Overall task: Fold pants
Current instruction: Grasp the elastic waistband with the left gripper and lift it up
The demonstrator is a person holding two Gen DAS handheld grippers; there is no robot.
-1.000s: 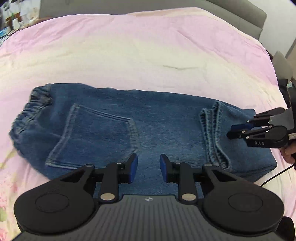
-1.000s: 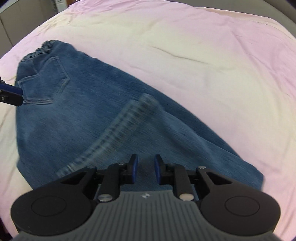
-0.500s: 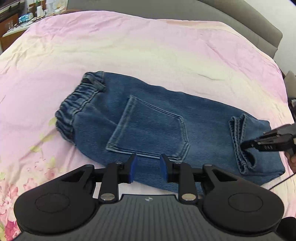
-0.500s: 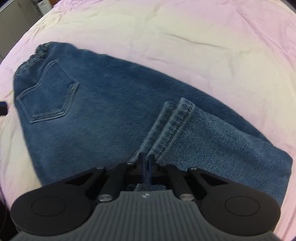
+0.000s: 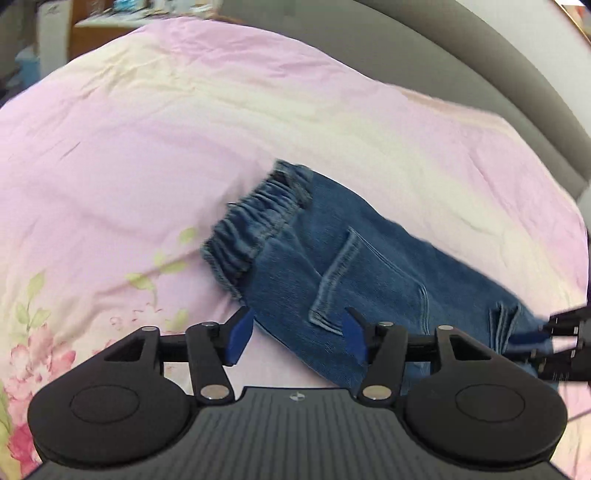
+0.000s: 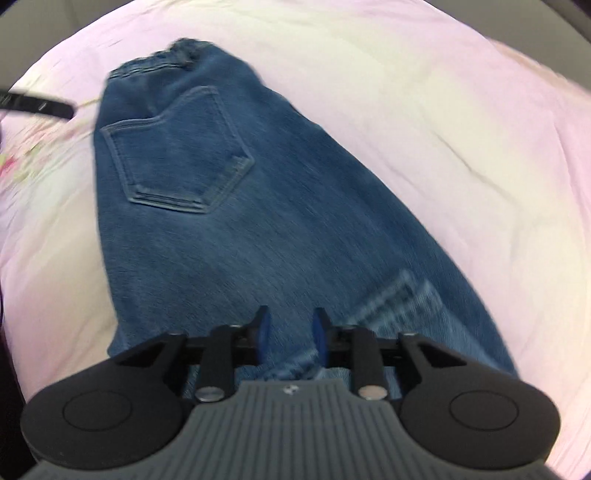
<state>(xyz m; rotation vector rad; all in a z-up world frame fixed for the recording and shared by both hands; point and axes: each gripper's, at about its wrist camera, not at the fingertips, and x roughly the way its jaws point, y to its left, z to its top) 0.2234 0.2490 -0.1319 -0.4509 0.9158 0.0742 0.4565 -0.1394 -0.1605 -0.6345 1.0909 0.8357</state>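
Blue denim pants (image 5: 362, 266) lie folded on the pink bedsheet (image 5: 147, 147), elastic waistband (image 5: 255, 225) to the left, back pocket up, leg hems folded over near the right end. My left gripper (image 5: 297, 336) is open and empty, hovering at the pants' near edge by the pocket. My right gripper (image 6: 290, 336) is open with a narrower gap, just above the denim (image 6: 229, 221) beside the folded hem (image 6: 402, 299); it also shows in the left wrist view (image 5: 554, 332) at the right edge. The left gripper's finger (image 6: 37, 105) shows at the right wrist view's left edge.
The bedsheet has pink flower prints (image 5: 33, 362) at the near left. A grey headboard (image 5: 461, 62) runs along the far side of the bed. Furniture (image 5: 110, 18) stands beyond the bed at the far left.
My left gripper has opened wider and swung left toward the waistband. My right gripper, shut on the hem half a second ago, has opened and let go of it.
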